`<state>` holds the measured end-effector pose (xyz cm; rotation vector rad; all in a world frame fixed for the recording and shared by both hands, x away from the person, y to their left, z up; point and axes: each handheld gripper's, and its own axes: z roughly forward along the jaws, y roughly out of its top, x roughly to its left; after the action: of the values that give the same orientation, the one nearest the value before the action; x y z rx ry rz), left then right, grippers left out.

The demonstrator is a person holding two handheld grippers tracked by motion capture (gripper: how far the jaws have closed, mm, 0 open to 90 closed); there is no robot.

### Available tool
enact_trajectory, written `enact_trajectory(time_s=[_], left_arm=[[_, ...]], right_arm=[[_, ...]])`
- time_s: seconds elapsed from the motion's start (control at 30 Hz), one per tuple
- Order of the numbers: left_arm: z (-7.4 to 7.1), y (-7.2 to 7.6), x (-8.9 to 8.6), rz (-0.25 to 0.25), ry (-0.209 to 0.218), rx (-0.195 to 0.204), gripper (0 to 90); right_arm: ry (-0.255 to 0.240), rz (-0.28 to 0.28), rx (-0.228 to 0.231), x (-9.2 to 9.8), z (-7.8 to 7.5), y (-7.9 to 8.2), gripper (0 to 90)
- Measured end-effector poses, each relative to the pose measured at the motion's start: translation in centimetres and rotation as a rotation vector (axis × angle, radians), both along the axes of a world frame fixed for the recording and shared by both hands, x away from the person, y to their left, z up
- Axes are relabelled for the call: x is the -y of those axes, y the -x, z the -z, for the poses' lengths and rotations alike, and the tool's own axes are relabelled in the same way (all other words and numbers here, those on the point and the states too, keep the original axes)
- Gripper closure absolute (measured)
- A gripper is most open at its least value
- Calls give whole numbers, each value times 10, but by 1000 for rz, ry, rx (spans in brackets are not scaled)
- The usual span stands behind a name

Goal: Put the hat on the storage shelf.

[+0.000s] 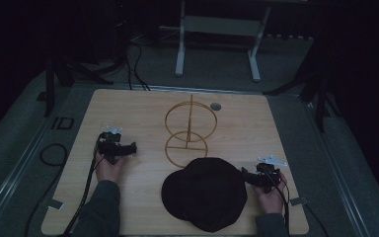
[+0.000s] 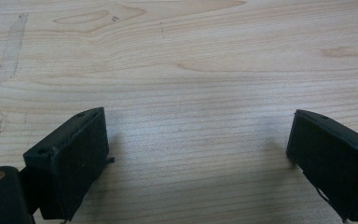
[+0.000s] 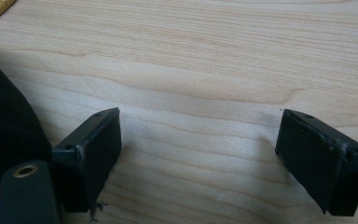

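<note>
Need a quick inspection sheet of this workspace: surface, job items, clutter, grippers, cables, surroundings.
Surface: light wooden table, grommet hole near far edge.
Job's things: black hat lying flat at near edge; gold wire stand upright behind it.
Clutter: nothing seen.
Grippers: left gripper open, over bare wood; right gripper open, beside the hat, apart from it.
Cables: one trails from each gripper; more on the floor.
Surroundings: dark room, white frame legs beyond the table.
</note>
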<state>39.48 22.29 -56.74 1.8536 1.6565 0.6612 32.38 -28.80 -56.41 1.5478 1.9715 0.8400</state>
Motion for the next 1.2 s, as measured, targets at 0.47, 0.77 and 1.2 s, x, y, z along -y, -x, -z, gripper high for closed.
enact_trajectory(time_s=[0.47, 0.77, 1.2], left_arm=[[0, 0, 0, -1, 0, 1, 54], [0, 0, 0, -1, 0, 1, 54], [0, 0, 0, 0, -1, 0, 53]], right_arm=[[0, 2, 0, 0, 0, 0, 141], [5, -13, -10, -4, -4, 3, 307], [143, -104, -69, -14, -29, 3, 475]])
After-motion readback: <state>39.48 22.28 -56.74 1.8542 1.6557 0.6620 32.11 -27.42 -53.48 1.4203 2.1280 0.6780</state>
